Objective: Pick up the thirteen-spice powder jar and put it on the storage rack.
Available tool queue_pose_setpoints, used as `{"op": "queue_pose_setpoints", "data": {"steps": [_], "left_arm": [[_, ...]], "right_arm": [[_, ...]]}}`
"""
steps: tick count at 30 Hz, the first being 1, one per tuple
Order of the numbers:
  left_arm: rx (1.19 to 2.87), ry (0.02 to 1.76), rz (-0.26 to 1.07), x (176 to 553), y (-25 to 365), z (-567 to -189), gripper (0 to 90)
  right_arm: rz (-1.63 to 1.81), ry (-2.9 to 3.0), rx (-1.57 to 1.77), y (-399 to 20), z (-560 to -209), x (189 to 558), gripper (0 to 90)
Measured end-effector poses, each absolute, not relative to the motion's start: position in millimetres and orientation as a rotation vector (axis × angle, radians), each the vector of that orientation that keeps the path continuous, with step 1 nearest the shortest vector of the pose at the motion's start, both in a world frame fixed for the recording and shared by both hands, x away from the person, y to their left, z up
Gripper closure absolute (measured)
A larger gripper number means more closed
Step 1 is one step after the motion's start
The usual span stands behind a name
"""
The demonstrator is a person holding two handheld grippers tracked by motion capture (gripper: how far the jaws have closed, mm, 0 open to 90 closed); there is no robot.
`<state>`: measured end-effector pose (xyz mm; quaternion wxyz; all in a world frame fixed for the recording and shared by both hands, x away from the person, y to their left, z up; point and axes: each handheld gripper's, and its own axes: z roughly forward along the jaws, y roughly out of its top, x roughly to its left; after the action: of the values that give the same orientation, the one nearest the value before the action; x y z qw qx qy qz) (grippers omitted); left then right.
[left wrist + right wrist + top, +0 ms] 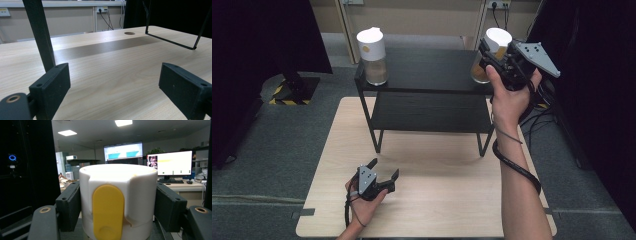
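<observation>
Black two-tier shelf [427,70], right end: right hand-held gripper [493,56] clamps upright white-lidded glass jar [496,42] side-on; left hand-held gripper [384,170] open, well apart.

white-lidded jar [117,200] upright, shelf's right end

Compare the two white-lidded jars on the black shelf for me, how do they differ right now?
The left jar stands free on the black shelf, untouched, while the right jar has the right gripper shut on its lid. The left jar shows its whole clear body; the right jar is partly hidden behind the gripper. Both have white lids with a yellow tab and brownish contents.
</observation>
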<state>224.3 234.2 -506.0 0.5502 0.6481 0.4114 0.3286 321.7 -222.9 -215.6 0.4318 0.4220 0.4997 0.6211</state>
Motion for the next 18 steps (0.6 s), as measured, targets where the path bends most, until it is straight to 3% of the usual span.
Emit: {"op": "queue_pose_setpoints", "data": {"steps": [18], "left_arm": [[1.539,0.970,0.778,224.6,234.1,-505.6,9.9]], "right_arm": [[1.444,1.282,1.046,-214.8,-209.5,338.4,30.9]]}}
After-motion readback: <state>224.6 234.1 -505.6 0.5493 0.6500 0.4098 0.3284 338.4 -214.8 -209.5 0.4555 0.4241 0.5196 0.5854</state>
